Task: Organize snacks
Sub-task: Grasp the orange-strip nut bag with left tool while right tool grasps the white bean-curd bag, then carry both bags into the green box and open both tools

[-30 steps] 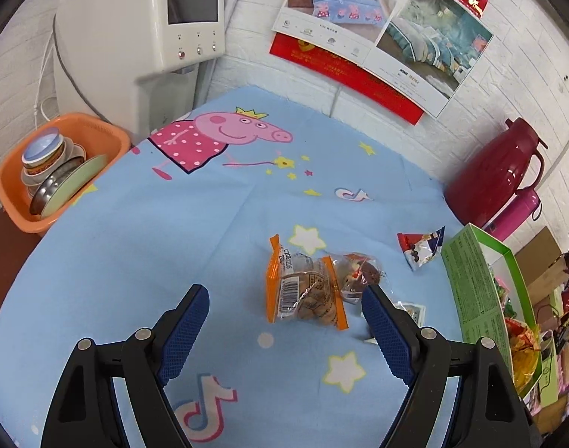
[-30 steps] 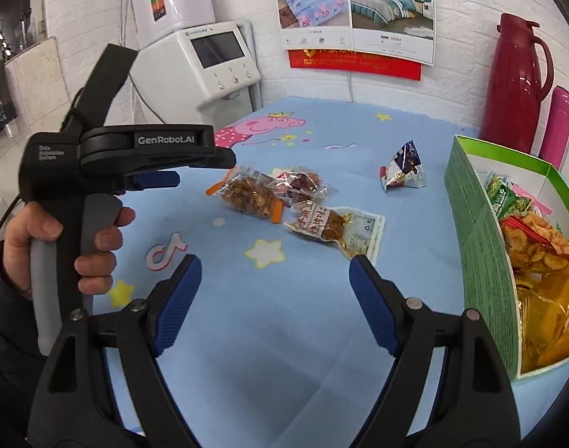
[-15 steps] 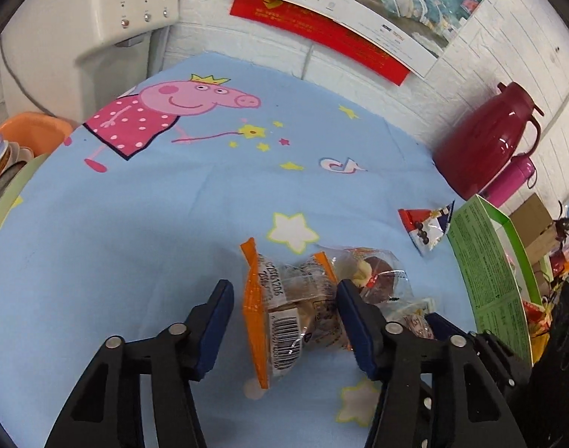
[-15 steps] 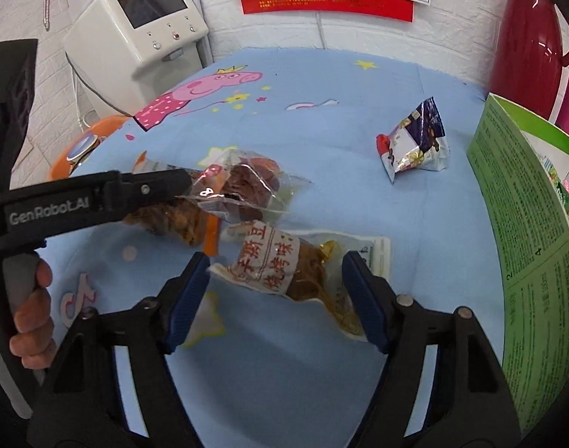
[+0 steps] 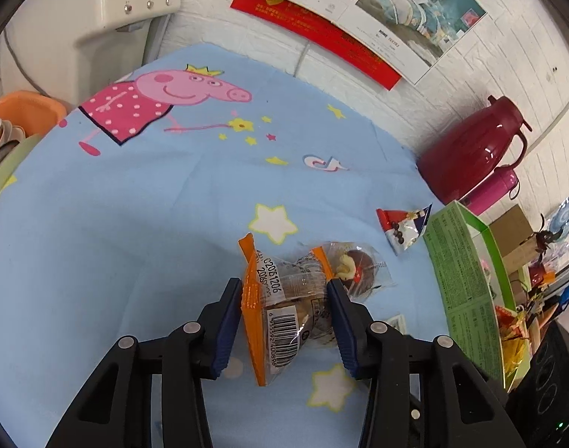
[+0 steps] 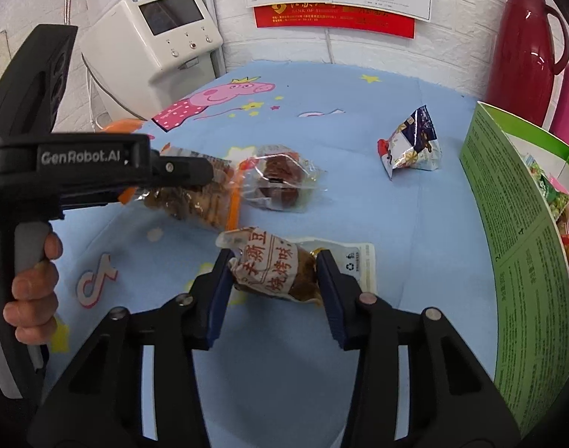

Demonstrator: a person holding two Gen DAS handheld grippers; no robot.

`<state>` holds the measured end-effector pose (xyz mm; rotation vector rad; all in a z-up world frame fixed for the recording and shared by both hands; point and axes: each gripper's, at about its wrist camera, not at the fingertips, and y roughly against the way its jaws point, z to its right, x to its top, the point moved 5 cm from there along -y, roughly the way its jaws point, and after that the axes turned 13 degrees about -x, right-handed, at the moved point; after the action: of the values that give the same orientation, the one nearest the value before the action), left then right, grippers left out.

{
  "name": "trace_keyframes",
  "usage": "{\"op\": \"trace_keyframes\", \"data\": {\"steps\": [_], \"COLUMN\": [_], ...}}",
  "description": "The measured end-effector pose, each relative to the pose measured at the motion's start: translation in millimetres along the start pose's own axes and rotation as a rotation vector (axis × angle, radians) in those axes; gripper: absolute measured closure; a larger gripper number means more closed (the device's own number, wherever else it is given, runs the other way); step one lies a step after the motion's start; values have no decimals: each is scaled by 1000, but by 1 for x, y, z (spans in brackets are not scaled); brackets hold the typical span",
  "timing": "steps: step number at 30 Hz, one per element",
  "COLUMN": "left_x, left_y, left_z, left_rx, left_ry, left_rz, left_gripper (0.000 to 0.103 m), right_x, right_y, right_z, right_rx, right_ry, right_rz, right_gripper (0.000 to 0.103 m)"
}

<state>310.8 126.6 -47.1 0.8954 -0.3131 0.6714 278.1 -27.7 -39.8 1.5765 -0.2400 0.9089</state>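
Note:
My left gripper (image 5: 283, 287) is shut on an orange-edged clear packet of brown nuts (image 5: 284, 306), pinching its middle just over the blue cartoon tablecloth (image 5: 135, 205). The right wrist view shows that same nut packet (image 6: 194, 205) from the side, in the left gripper (image 6: 194, 171), with a person's hand on the handle. My right gripper (image 6: 273, 259) is shut on a white packet with red characters (image 6: 269, 267) lying on the cloth. A clear packet holding a brown cake (image 6: 280, 183) lies between the two. A small red, white and blue pouch (image 6: 411, 145) sits further right.
An open green box (image 6: 523, 239) holding several snacks stands at the right table edge. Behind it are a dark red jug (image 6: 523, 37) and a pink bottle (image 6: 568, 100). A white dispenser (image 5: 79, 18) and an orange basin of dishes (image 5: 22, 112) are at the left.
Both grippers moved forward and down onto their packets and closed from wide open. The left now pinches the nut packet, and the right now squeezes the white packet.

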Motion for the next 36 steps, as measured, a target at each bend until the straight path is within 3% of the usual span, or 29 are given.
{"op": "trace_keyframes", "data": {"steps": [9,14,19,28,36], "left_x": [11,5,-9,-25,-30], "left_y": [44,50,52,0,-60], "left_z": [41,68,103,197,257], "left_rx": [-27,-45,-86,-132,-102], "left_ry": [-73,-122,-176,-297,-361], "left_rz": [109,120,111,-8,-53], "left_gripper": [57,57,57,57,56], "right_x": [4,17,27,12,-10], "right_y": [49,83,118,143,137], "right_z": [9,33,91,204,264], "right_rx": [91,40,3,-195,-150], "right_ry": [-56,-80,-219,-453,-665], "right_rz": [108,196,292,308,293], "right_gripper": [57,57,57,57,58]}}
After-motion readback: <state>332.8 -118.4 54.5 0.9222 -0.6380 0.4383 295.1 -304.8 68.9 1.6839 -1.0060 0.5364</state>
